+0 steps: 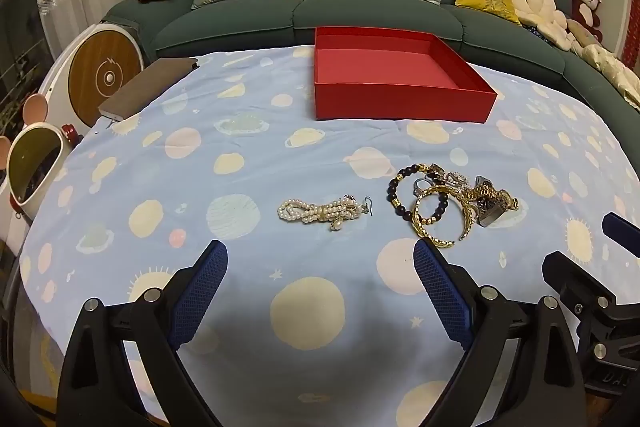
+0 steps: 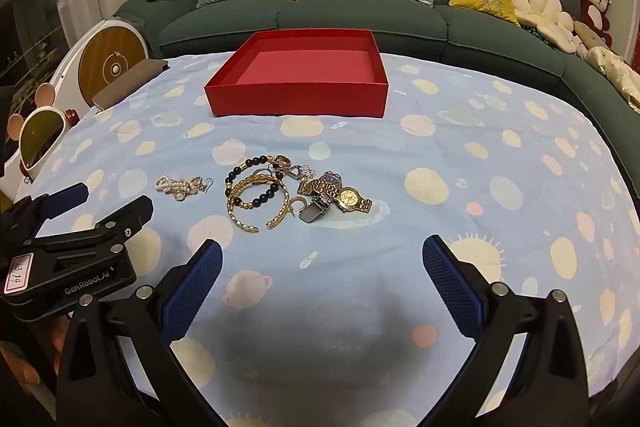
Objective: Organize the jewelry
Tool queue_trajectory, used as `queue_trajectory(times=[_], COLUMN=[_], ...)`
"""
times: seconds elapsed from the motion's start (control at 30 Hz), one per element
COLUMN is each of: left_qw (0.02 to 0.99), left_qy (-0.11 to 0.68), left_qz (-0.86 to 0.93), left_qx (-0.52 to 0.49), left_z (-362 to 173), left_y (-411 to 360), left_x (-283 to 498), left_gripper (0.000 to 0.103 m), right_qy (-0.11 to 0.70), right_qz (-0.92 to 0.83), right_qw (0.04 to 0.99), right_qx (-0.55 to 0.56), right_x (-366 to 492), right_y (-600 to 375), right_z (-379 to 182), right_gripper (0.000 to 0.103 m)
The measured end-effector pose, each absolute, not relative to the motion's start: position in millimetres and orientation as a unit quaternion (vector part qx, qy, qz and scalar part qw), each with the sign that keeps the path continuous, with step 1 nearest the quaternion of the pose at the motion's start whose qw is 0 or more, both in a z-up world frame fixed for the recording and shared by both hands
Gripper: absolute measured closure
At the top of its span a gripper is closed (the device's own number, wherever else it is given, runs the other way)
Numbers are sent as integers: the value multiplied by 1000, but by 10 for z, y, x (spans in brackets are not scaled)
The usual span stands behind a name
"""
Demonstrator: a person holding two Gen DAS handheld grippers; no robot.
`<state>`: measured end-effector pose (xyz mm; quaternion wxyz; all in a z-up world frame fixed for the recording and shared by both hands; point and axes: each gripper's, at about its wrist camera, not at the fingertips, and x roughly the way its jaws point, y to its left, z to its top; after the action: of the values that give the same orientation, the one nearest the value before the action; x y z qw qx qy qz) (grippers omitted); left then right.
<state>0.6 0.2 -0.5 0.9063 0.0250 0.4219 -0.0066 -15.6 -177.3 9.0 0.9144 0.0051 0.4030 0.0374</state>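
Blue planet-print cloth (image 2: 460, 155) over table, green sofa (image 2: 360, 15) behind.

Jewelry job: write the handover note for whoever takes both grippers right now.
Left gripper: open, empty, above the cloth short of the pearl bracelet.
Right gripper: open, empty, short of the pile.
Things: red box at the far side of the table, nothing inside. Pearl bracelet lies alone, left of the pile. The pile holds a gold bangle, a dark bead bracelet, a gold watch and smaller pieces, tangled and overlapping.
Done: nothing moved into the box yet.
Left: every piece. The pearl bracelet looks like the easiest first pick.
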Motion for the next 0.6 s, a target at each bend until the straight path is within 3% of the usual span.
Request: queue_trajectory(times=[0.6], left_qw=[907], left_qy=[419], left_qz=[-10], left_qx=[26], left_z=[-3], left_y=[-15], left_x=[14], left_gripper=[11], right_qy=[400], right_qz=[40], right_qw=[915], right_qx=[5], right_x=[-182], right_y=[-1682], right_z=[94], right_gripper=[5])
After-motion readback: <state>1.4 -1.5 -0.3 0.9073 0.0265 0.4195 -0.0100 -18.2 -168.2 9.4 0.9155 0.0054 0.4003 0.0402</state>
